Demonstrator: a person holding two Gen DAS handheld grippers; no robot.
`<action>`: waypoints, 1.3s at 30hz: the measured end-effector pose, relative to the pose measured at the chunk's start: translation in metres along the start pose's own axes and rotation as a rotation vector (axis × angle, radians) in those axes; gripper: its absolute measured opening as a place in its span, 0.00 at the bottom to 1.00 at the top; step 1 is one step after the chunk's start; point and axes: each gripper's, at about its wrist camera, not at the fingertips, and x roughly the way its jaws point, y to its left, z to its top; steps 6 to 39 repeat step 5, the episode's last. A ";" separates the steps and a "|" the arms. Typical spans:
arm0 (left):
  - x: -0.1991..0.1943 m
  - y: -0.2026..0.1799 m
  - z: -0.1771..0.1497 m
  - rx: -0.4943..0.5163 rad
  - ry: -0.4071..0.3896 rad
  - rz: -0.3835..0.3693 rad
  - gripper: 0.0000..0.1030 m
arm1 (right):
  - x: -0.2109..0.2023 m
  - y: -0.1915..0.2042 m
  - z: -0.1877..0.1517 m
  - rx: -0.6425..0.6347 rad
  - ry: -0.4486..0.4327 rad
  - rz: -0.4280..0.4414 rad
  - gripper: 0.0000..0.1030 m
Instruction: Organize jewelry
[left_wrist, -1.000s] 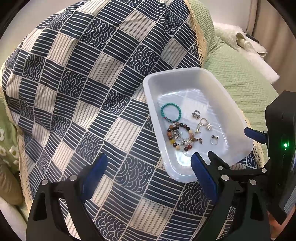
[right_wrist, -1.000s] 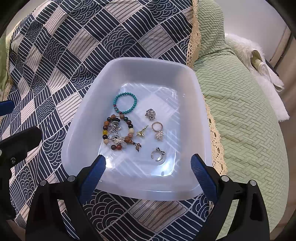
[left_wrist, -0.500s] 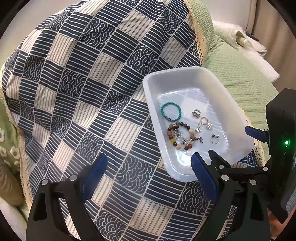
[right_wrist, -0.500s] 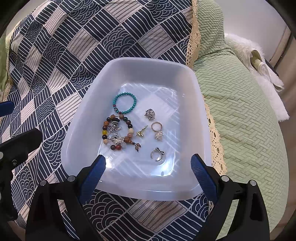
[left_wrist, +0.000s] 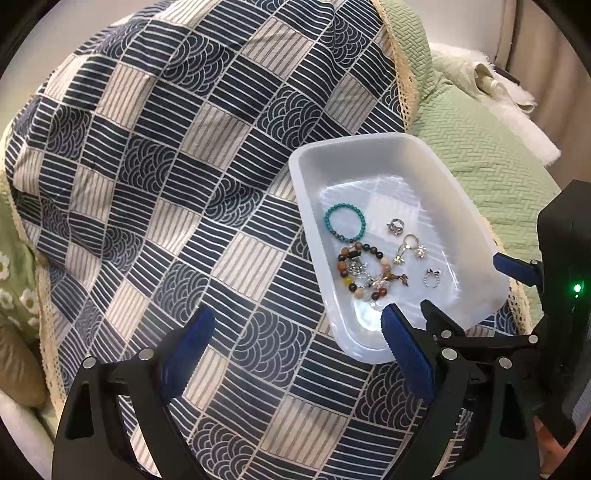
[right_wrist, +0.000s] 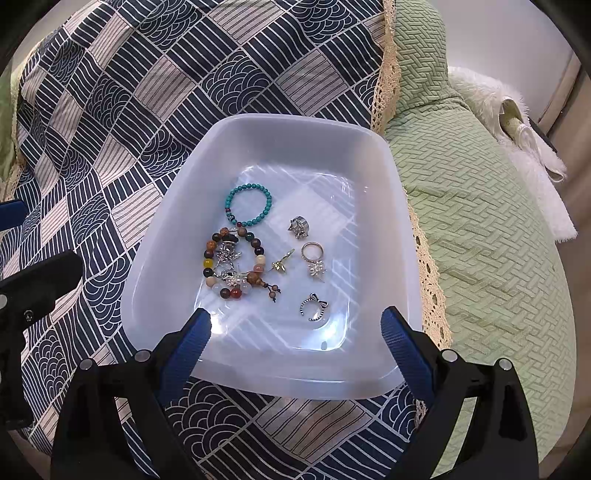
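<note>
Blue-padded right gripper (right_wrist: 295, 332) spread wide, empty, hovering over near rim of white plastic tray (right_wrist: 177, 221). Left gripper (left_wrist: 295, 339) likewise wide apart, holding nothing, above patterned navy/cream cloth (left_wrist: 166, 184) just left of tray. Inside tray: turquoise bead bracelet (right_wrist: 248, 205) toward far side, mixed-bead bracelet w/ silver charms (right_wrist: 232, 264) nearer, touching or almost. To right, apart: chunky silver ring (right_wrist: 298, 227), ring w/ flower charm (right_wrist: 314, 258), small gold charm (right_wrist: 281, 264), bow ring (right_wrist: 314, 306). Green quilted cover (right_wrist: 480, 221) beyond cloth's lace edge, right.
</note>
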 end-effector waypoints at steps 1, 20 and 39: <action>0.000 0.000 0.000 0.000 0.001 -0.002 0.85 | 0.000 0.001 0.000 0.001 0.001 0.001 0.89; -0.001 -0.001 -0.001 0.001 -0.002 -0.002 0.85 | 0.000 0.001 0.000 -0.002 0.001 -0.001 0.89; -0.001 -0.001 -0.001 0.001 -0.002 -0.002 0.85 | 0.000 0.001 0.000 -0.002 0.001 -0.001 0.89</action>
